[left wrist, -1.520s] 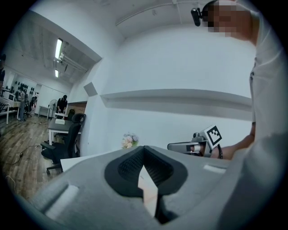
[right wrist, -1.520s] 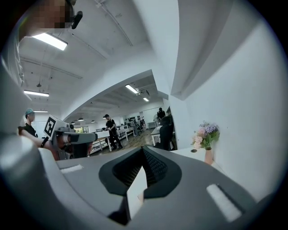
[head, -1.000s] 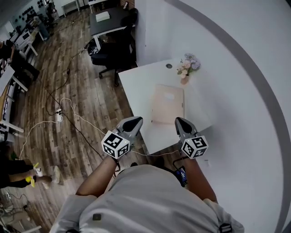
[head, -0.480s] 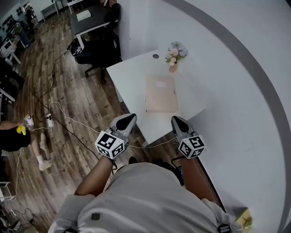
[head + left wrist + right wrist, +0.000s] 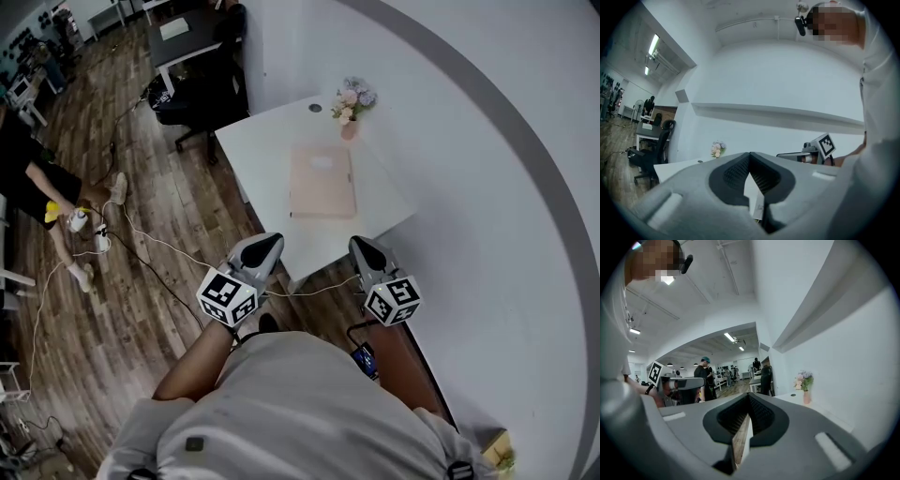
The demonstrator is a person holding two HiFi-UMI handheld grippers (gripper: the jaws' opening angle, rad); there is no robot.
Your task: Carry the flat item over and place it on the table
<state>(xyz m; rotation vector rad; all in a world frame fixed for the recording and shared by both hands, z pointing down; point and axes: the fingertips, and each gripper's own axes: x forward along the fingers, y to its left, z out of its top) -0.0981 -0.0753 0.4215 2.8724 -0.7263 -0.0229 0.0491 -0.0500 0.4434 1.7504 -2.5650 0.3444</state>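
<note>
Seemingly the job is as good as done: the flat sheet (image 5: 322, 183) lies on the white desk (image 5: 262, 155), its far end near a small vase of flowers (image 5: 349, 103). It looks thin, stiff and rectangular, pale tan like card or thin wood, matte against the smooth desk top. The left tool (image 5: 265, 251) and the right tool (image 5: 364, 251) hang off the near edge, well apart from the sheet, each with its jaws pressed together on nothing. I'd judge nothing is left to do.

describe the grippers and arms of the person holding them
Both the left gripper and right gripper are grey, with tapered shells and dark ribbed pads. Each carries a white cube with black square markers. The person wears a light grey short-sleeved shirt.
</note>
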